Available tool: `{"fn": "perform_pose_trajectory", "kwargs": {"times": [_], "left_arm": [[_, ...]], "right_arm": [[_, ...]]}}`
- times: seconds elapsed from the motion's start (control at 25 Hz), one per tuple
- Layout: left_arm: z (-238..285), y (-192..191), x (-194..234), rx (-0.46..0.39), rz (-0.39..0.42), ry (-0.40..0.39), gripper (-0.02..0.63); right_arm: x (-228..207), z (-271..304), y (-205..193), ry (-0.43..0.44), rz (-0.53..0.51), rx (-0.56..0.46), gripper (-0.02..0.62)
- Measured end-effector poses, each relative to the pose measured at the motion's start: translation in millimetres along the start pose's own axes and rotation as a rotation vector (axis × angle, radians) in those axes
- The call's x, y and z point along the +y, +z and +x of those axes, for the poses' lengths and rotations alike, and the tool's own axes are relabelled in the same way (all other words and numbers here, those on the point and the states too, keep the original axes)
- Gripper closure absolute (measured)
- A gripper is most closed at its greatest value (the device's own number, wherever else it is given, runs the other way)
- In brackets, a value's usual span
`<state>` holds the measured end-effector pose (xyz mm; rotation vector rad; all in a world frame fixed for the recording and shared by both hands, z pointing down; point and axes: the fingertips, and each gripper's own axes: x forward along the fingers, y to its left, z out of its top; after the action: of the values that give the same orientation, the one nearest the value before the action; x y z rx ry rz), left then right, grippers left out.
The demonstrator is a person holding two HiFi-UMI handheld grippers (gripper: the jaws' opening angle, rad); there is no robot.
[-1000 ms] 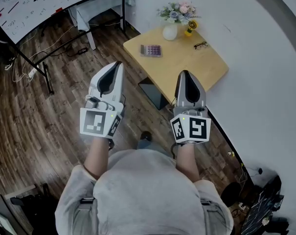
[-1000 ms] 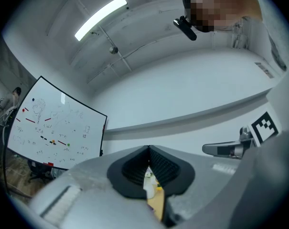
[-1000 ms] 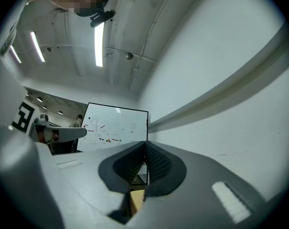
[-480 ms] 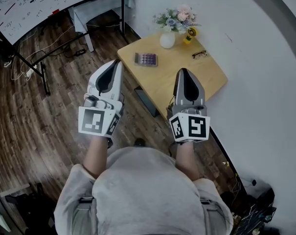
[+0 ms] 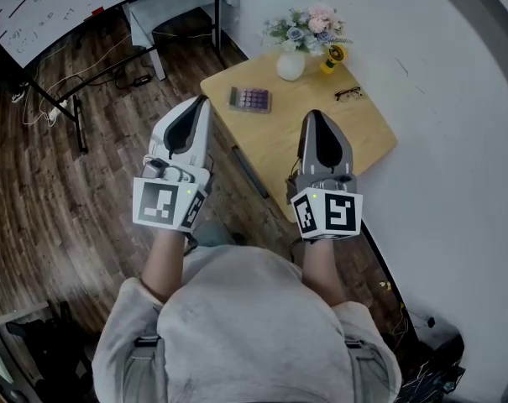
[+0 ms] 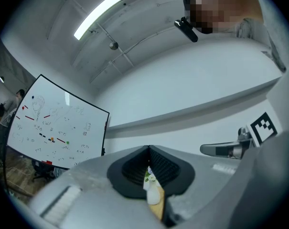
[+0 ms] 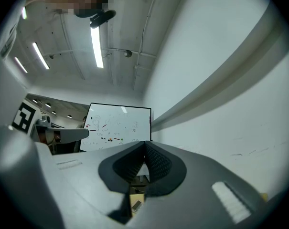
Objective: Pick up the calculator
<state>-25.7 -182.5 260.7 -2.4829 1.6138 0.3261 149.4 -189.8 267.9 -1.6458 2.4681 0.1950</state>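
First, the fingers of the left gripper (image 5: 201,104) and right gripper (image 5: 315,117), pressed together on nothing, should be spread before the calculator (image 5: 251,99), lying far left on the tabletop (image 5: 270,145), is approached.

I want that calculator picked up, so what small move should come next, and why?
Probably bring the left hand-held gripper closer to the calculator: it lies untouched on the wooden table, ahead of that gripper's shut, empty jaws.
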Motion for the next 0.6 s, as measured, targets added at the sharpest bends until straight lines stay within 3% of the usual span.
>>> {"fn": "perform_pose_trajectory", "kwargs": {"times": [0.6], "left_arm": [[59, -27, 19, 0.030, -0.004, -0.010, 0.600]], "right_arm": [[-31, 54, -25, -0.012, 0.027, 0.041, 0.592]]}}
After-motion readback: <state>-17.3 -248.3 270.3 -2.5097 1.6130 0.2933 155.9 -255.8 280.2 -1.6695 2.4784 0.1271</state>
